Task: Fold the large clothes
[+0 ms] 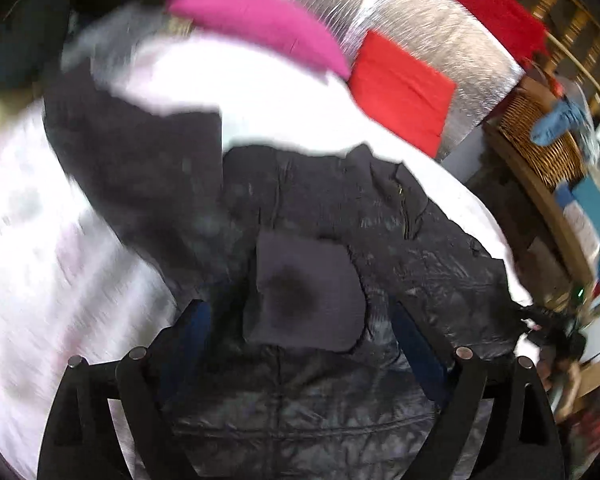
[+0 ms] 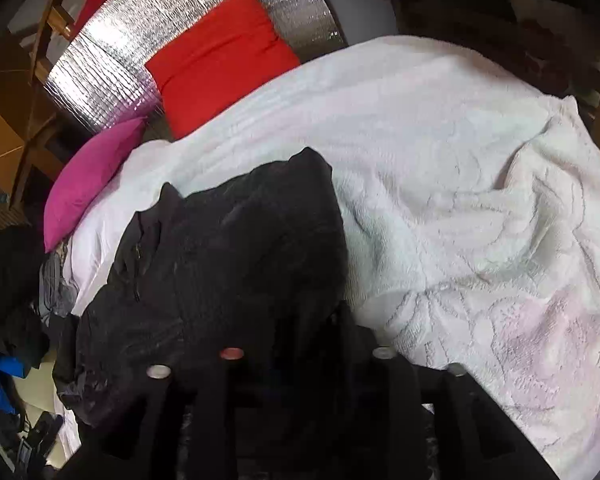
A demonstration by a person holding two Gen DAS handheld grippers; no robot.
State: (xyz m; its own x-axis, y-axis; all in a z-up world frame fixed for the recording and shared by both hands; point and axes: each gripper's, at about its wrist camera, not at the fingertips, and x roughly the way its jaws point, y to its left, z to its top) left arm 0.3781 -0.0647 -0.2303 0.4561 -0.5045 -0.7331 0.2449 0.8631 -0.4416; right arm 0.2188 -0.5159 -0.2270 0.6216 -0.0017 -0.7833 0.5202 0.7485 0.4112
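Observation:
A black quilted jacket (image 1: 380, 240) lies bunched on a bed covered with a white textured blanket (image 1: 40, 240). It also shows in the right wrist view (image 2: 220, 248) on the blanket (image 2: 460, 160). My left gripper (image 1: 304, 312) hovers over the jacket with its fingers (image 1: 188, 320) wide apart, a dark cuff or pocket patch (image 1: 308, 292) lying between them. My right gripper (image 2: 300, 344) sits low against the jacket's right side; its fingers are dark against the dark cloth, and I cannot tell if they pinch it. The left view is blurred by motion.
A magenta pillow (image 2: 88, 176) and a red pillow (image 2: 220, 60) lie at the head of the bed by a silver foil panel (image 2: 112, 52). A wicker basket (image 1: 540, 136) and shelf clutter stand at the right. Dark clothes (image 2: 8, 280) pile up beside the bed.

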